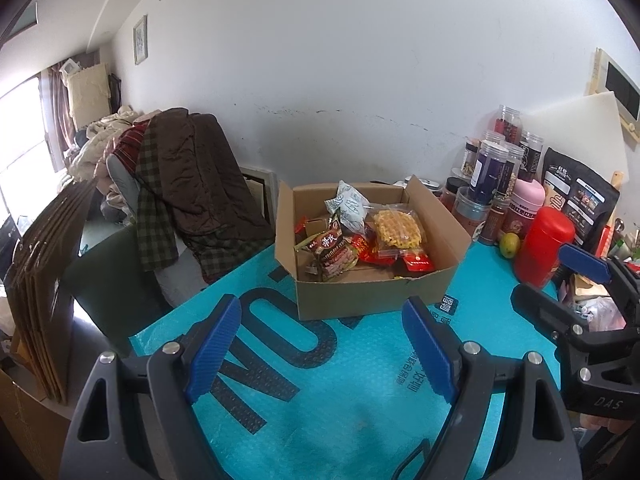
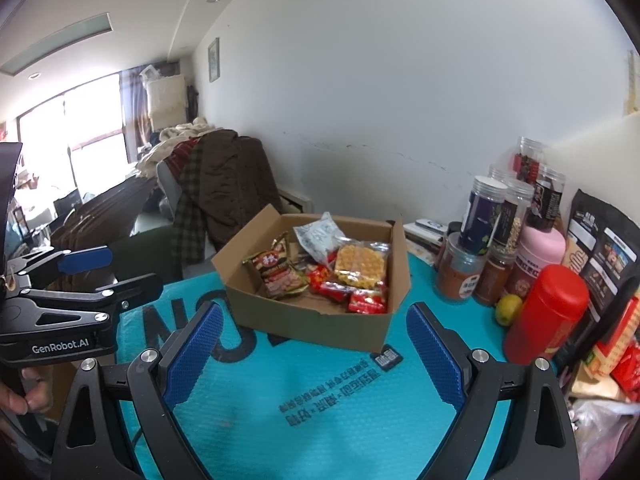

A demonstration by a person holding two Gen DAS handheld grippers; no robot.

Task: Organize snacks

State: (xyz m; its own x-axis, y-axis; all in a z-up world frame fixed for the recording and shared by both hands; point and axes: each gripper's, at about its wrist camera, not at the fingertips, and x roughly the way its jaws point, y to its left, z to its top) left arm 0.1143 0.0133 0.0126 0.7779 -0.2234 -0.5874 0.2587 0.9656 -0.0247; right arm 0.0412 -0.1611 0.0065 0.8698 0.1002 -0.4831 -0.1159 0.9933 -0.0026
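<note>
An open cardboard box [image 1: 360,300] [image 2: 320,324] stands on the turquoise mat [image 1: 344,380] [image 2: 340,392]. Inside lie a waffle pack [image 1: 398,228] [image 2: 360,266], a dark red sausage pack [image 1: 330,254] [image 2: 276,270], a white pouch [image 1: 352,204] [image 2: 318,238] and small red packets [image 1: 418,262] [image 2: 366,302]. My left gripper [image 1: 320,338] [image 2: 120,276] hovers open over the mat in front of the box, holding nothing. My right gripper [image 2: 314,342] [image 1: 560,276] is open beside it, also short of the box.
Jars and spice tubs [image 1: 490,172] [image 2: 484,216], a red canister [image 1: 542,246] [image 2: 546,314], a small lime [image 1: 509,245] [image 2: 508,309] and a black pouch [image 1: 580,200] [image 2: 604,248] crowd the right. A chair piled with clothes [image 1: 188,184] [image 2: 224,184] and flat cardboard [image 1: 44,280] stand left.
</note>
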